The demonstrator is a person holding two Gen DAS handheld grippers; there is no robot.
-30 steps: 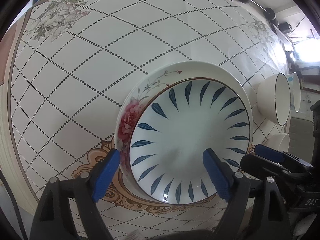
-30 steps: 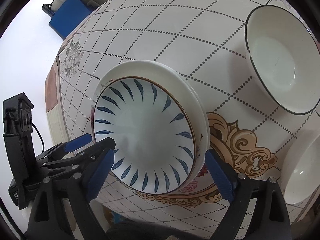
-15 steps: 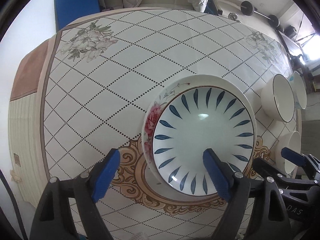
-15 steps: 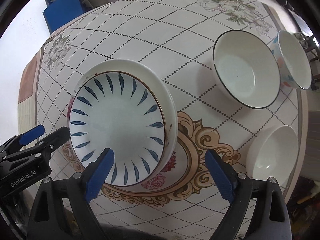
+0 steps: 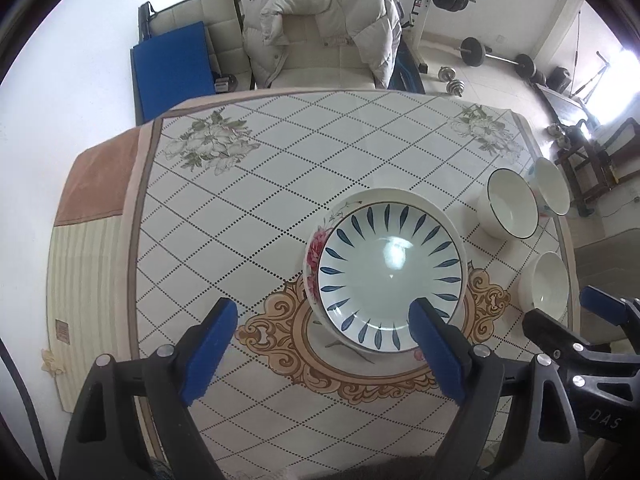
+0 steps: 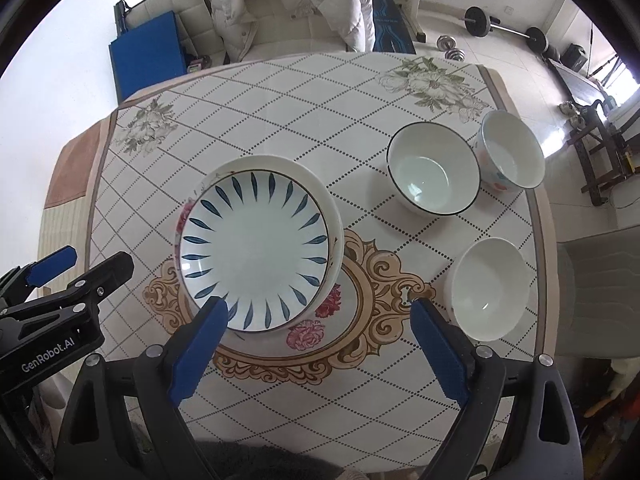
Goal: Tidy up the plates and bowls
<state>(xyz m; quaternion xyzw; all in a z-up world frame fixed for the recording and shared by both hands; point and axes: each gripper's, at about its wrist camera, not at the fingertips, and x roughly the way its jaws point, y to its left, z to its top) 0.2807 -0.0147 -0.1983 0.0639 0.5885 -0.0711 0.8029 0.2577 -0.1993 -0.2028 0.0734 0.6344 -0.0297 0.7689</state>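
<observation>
A blue-leaf plate (image 5: 390, 276) (image 6: 256, 252) lies stacked on a rose-patterned plate (image 5: 316, 248) (image 6: 326, 200) at the table's middle. To the right stand three bowls: a black-rimmed bowl (image 6: 434, 174) (image 5: 506, 208), a dotted bowl (image 6: 512, 156) (image 5: 552, 186) and a plain white bowl (image 6: 490, 288) (image 5: 546, 284). My left gripper (image 5: 322, 344) is open and empty, high above the table, near the stack's front edge. My right gripper (image 6: 318, 344) is open and empty, high above the table between the stack and the white bowl.
The table (image 5: 240, 208) has a dotted diamond cloth with a gold medallion. Behind it stand a chair with a white padded jacket (image 5: 320, 28), a blue mat (image 5: 172, 68) and gym weights (image 5: 496, 56). The table's right edge runs close to the bowls.
Both grippers have risen and pulled back from the plate stack, so the whole table and the room behind came into view. The plates and bowls have not moved.
</observation>
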